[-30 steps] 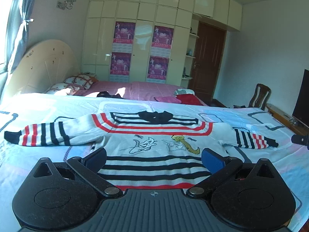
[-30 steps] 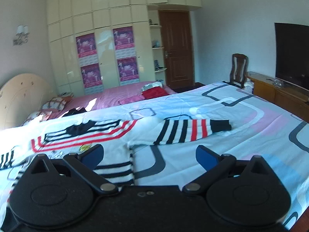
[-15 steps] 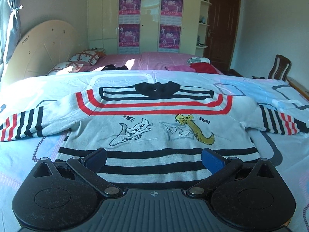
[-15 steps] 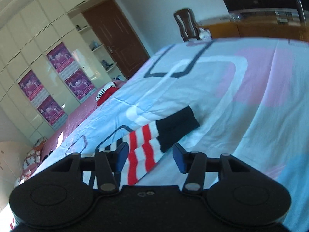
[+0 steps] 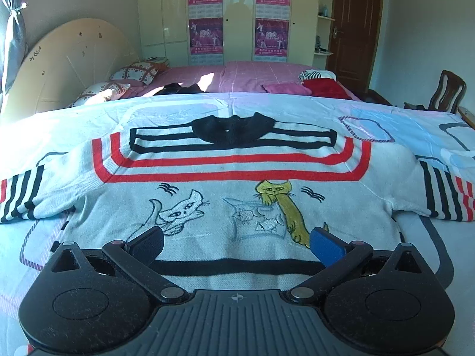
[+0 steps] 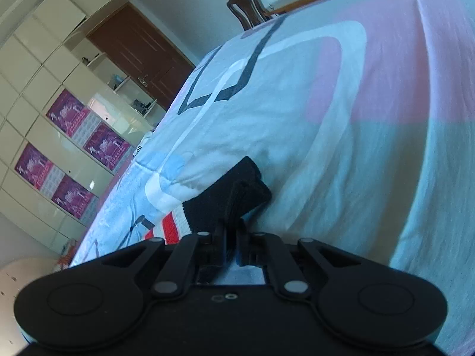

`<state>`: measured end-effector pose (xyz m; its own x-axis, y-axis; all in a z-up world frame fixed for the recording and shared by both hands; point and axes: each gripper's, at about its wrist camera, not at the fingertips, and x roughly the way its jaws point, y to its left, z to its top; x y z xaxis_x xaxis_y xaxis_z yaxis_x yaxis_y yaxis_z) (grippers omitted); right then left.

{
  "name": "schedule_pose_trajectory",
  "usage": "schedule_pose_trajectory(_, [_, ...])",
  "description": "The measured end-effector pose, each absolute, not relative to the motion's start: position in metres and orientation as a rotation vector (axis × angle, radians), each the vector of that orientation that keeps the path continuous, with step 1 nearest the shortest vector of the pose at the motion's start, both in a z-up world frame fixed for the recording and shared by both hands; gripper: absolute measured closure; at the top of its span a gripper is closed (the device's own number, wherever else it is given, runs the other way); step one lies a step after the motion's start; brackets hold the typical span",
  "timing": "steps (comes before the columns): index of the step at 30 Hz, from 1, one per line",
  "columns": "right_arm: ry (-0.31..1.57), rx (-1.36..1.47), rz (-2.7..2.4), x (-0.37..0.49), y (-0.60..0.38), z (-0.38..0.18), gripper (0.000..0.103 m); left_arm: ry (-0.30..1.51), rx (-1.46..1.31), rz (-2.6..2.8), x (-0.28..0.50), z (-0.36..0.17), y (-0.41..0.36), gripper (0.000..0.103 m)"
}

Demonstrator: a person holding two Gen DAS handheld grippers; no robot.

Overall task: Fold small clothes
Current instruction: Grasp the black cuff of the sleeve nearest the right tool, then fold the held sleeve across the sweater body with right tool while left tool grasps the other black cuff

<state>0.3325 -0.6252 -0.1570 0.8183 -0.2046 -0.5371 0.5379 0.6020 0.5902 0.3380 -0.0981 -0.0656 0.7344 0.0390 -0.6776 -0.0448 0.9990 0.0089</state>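
Observation:
A small white sweater [image 5: 231, 178] with red and black stripes, a black collar and two cat pictures lies flat on the bed, sleeves spread out. My left gripper [image 5: 236, 244] is open and hovers low over the sweater's lower body. In the right wrist view my right gripper [image 6: 231, 237] is shut on the black cuff [image 6: 237, 190] of the sweater's right sleeve, at the bed's surface. The red and white stripes [image 6: 172, 225] of that sleeve show to the left of the fingers.
The bed sheet [image 6: 356, 118] is pale blue with pink and white shapes. A second bed with pink cover [image 5: 252, 74], pillows and folded clothes lies beyond. A wooden chair [image 5: 445, 92] stands at right, a wardrobe and door behind.
My right gripper has moved down onto the sleeve end and closed on the black cuff. My left gripper has moved forward and lower over the sweater, still open.

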Motion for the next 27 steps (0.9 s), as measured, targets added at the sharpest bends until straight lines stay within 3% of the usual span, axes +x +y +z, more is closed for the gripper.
schedule_pose_trajectory(5, [0.51, 0.601, -0.51, 0.351, -0.597, -0.138, 0.096, 0.741, -0.038, 0.082, 0.343, -0.069, -0.053, 0.0])
schedule_pose_trajectory(9, [0.456, 0.49, -0.457, 0.361, -0.555, -0.105, 0.096, 0.751, -0.033, 0.099, 0.35, -0.08, -0.01, 0.0])
schedule_pose_trajectory(17, [0.404, 0.243, -0.206, 0.397, -0.388, -0.041, 0.096, 0.701, -0.056, 0.118, 0.36, -0.084, 0.079, 0.0])
schedule_pose_trajectory(23, [0.537, 0.202, 0.0, 0.437, -0.272, -0.071, 0.096, 0.716, -0.106, 0.125, 0.36, -0.09, 0.122, 0.0])
schedule_pose_trajectory(25, [0.626, 0.191, 0.091, 0.448, -0.243, -0.088, 0.091, 0.722, -0.127, 0.127, 0.361, -0.093, 0.13, 0.0])
schedule_pose_trajectory(26, [0.686, 0.183, 0.136, 0.453, -0.23, -0.095, 0.081, 0.729, -0.131, 0.126, 0.362, -0.095, 0.131, 0.0])
schedule_pose_trajectory(27, [0.705, 0.178, 0.159, 0.452, -0.219, -0.1, 0.078, 0.738, -0.136, 0.125, 0.364, -0.098, 0.13, 0.0])
